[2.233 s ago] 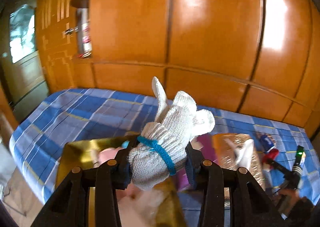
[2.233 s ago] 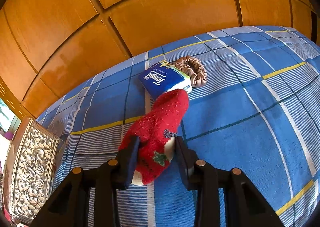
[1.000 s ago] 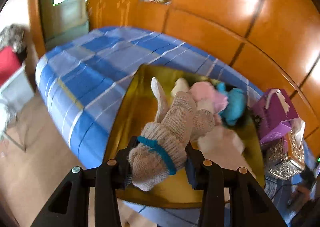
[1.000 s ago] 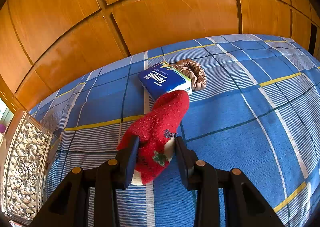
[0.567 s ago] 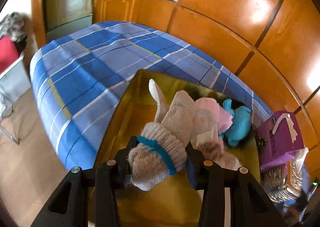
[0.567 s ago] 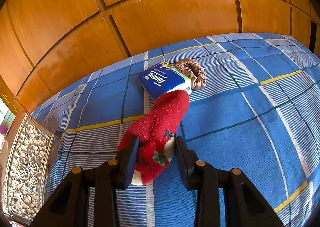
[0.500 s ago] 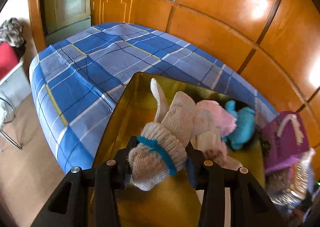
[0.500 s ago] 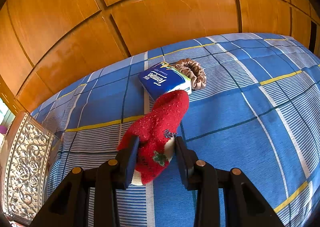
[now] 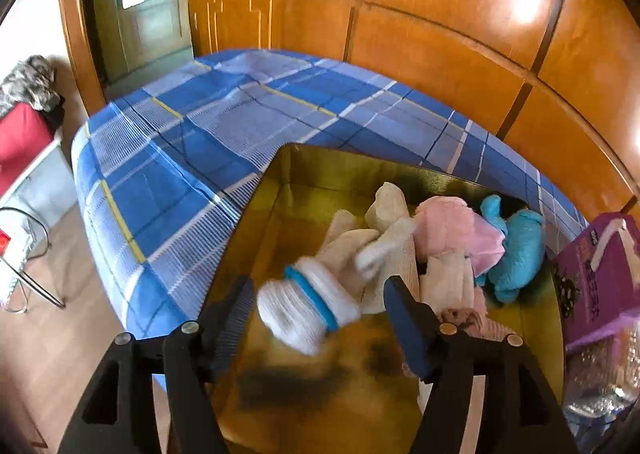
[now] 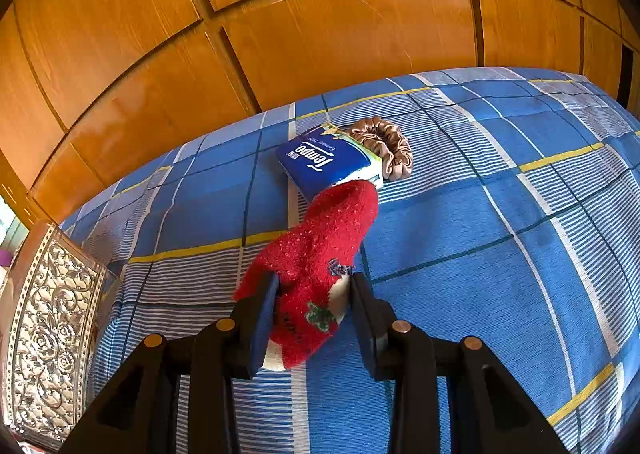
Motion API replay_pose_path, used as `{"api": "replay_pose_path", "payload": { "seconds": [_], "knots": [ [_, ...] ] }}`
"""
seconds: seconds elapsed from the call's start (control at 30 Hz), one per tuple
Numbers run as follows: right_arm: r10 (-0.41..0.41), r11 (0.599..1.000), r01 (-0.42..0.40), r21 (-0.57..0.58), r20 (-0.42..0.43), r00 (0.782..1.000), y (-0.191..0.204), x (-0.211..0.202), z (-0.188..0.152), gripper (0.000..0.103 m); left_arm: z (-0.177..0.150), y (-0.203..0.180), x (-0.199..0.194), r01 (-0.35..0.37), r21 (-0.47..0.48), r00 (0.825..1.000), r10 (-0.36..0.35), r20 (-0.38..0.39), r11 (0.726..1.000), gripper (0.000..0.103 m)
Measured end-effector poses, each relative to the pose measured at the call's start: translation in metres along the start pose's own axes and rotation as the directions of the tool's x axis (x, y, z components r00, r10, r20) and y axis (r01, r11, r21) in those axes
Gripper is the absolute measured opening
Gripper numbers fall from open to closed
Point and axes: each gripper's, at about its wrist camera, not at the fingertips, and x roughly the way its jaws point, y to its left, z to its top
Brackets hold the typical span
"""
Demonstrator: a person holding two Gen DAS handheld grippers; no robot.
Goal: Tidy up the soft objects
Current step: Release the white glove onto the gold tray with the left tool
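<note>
Spreading wide, our left fingers [image 9: 318,316] have just been opening, and the white glove [image 9: 320,294] lies blurred between them with neither pad pressing on it; we judge it is dropping free. We hold this gripper tilted down over the gold box [image 9: 280,214] so the glove lands inside rather than on the bed [image 9: 192,158]. It sits near the box's front, just beside a cream cloth [image 9: 394,210], with a pink plush [image 9: 452,226] and a teal plush [image 9: 516,250] packed toward the far corner. That crowding is why we release on the open side. A purple box [image 9: 600,282] stands just outside the right wall.

Our right fingers [image 10: 314,306] stand narrow, clamped on the cuff end of the red sock [image 10: 320,246]. Its toe reaches out along the bed [image 10: 500,254], touching or overlapping the blue tissue pack [image 10: 328,166], with a brown scrunchie [image 10: 386,146] just behind that. Gripping at the cuff lets the rest trail, so we expect the sock to hang limp when lifted. A silver embossed box [image 10: 48,326] lies at the left edge.

By our reckoning the glove is as good as stowed and the sock goes next, then perhaps the scrunchie.
</note>
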Motion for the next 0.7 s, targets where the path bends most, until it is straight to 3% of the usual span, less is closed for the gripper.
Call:
{"api": "replay_pose_path", "payload": {
  "seconds": [0.17, 0.4, 0.7],
  "knots": [
    [-0.027, 0.999, 0.027, -0.022, -0.017, 0.999, 0.007, 0.002, 0.003, 0.034, -0.014, -0.011, -0.029, 0.003, 0.079, 0.998, -0.008, 0.063, 0.997, 0.068],
    [-0.063, 0.995, 0.054, -0.089, -0.099, 0.993, 0.025, 0.008, 0.024, 0.015, -0.024, -0.028, -0.066, 0.041, 0.149, 0.99, -0.06, 0.124, 0.988, 0.068],
    [-0.096, 0.983, 0.076, -0.164, -0.119, 0.988, 0.047, 0.005, 0.048, 0.013, -0.032, -0.047, -0.088, 0.08, 0.215, 0.981, -0.115, 0.158, 0.973, 0.068]
  ]
}}
